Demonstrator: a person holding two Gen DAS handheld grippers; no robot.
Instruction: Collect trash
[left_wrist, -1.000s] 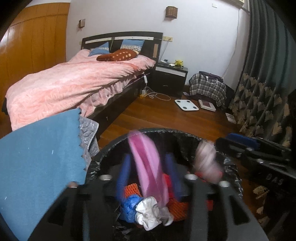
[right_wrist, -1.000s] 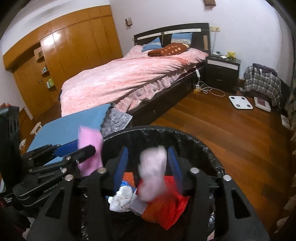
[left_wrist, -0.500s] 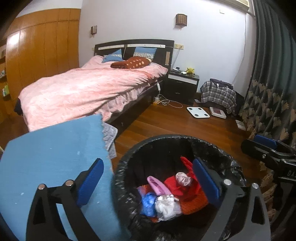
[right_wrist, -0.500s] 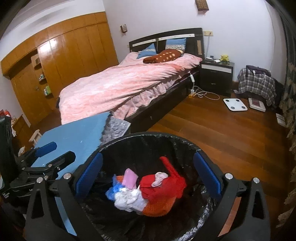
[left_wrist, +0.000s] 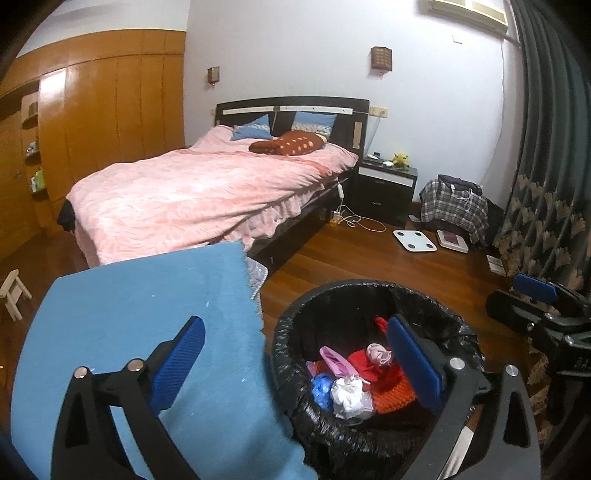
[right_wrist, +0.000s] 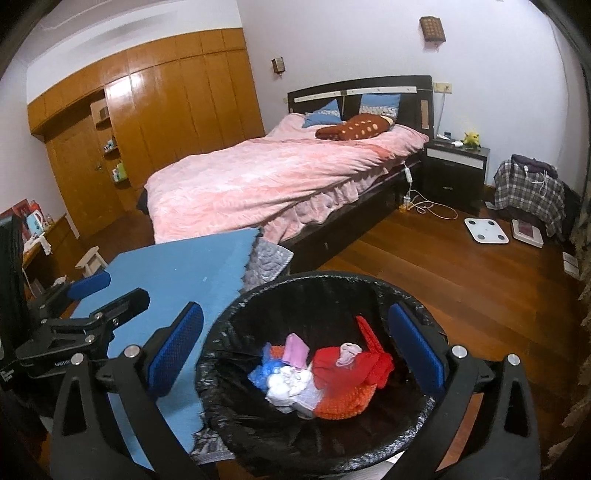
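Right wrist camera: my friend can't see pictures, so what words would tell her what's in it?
An open gripper hangs empty above a black-lined trash bin holding a pink wrapper, crumpled white paper and red and orange scraps. A blue cloth lies left of it, with a pink bed on a wooden floor behind.

Both grippers opened wide and pulled up and back from the bin (right_wrist: 229, 317). Left gripper (left_wrist: 295, 362) dropped the pink wrapper (left_wrist: 334, 362) — right gripper (right_wrist: 295, 343) dropped the pale pink wad (right_wrist: 349, 352). Both pieces now lie on the trash pile (right_wrist: 317, 380) inside the bin — nothing between either pair of fingers.
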